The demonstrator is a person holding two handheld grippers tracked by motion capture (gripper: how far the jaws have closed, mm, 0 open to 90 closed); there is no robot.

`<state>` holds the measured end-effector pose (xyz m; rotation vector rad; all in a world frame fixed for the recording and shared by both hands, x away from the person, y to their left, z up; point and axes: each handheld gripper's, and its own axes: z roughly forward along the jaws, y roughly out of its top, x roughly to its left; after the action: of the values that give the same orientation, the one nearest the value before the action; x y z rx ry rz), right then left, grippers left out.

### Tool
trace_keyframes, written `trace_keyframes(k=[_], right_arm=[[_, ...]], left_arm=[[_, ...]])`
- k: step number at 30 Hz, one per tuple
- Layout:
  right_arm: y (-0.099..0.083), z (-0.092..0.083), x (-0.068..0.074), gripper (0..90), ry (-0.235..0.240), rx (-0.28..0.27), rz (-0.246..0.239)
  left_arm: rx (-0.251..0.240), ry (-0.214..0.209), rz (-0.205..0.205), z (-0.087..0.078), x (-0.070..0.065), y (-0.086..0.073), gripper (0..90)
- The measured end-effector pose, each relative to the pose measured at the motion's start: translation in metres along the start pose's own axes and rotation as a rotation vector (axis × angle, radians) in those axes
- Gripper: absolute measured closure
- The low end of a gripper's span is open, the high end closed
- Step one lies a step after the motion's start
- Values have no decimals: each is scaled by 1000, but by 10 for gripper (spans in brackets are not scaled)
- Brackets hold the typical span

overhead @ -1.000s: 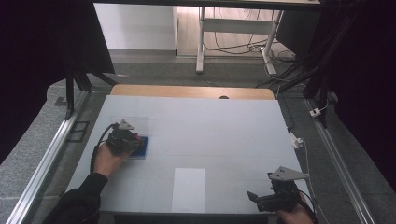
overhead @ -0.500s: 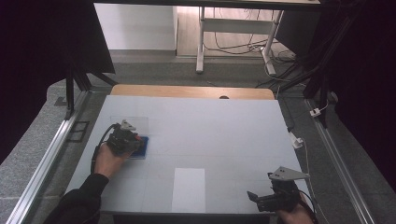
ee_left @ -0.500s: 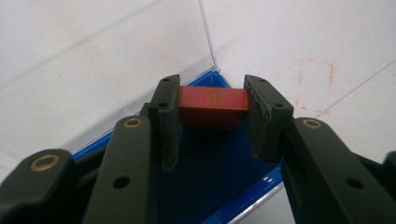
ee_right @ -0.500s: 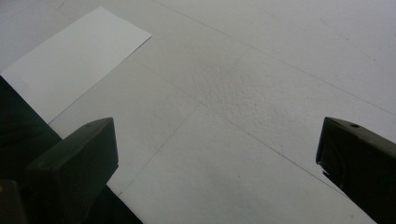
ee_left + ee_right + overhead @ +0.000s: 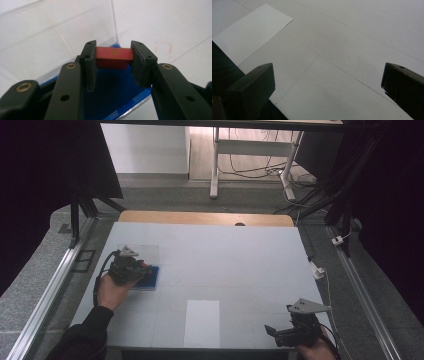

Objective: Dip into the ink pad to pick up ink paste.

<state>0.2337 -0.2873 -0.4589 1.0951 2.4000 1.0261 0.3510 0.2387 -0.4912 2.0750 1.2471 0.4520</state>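
My left gripper (image 5: 113, 58) is shut on a small red block (image 5: 114, 57) with a gold mark on its top face; both pads press its sides. The block is held just above a flat blue tray (image 5: 112, 95), whose clear lid (image 5: 62, 35) stands open behind it. From above, the left gripper (image 5: 142, 270) sits at the table's left over the blue tray (image 5: 151, 279). My right gripper (image 5: 272, 332) rests near the front right edge, jaws wide apart with nothing between them; in its own view the right gripper (image 5: 328, 82) looks over bare table.
A white sheet of paper (image 5: 202, 322) lies near the front middle of the pale table (image 5: 225, 255), and shows as the paper (image 5: 249, 32) in the right gripper view. A wooden strip (image 5: 205, 218) runs along the far edge. Metal rails flank both sides.
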Motion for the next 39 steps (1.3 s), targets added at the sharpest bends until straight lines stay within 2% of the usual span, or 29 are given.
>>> trace_keyframes(k=[13, 20, 25, 33, 39], right_arm=[[0, 0, 0, 0, 2, -4, -2], [0, 0, 1, 0, 3, -2, -8], [0, 0, 1, 0, 3, -2, -8], [0, 0, 1, 0, 2, -2, -9], [0, 0, 1, 0, 0, 2, -11]], left_arm=[[-11, 25, 18, -18, 11, -7, 581], [-2, 48, -8, -25, 27, -16, 581], [-3, 51, -43, -30, 35, -22, 581], [22, 46, -58, -29, 41, -29, 581], [33, 59, -67, -26, 45, -31, 581]])
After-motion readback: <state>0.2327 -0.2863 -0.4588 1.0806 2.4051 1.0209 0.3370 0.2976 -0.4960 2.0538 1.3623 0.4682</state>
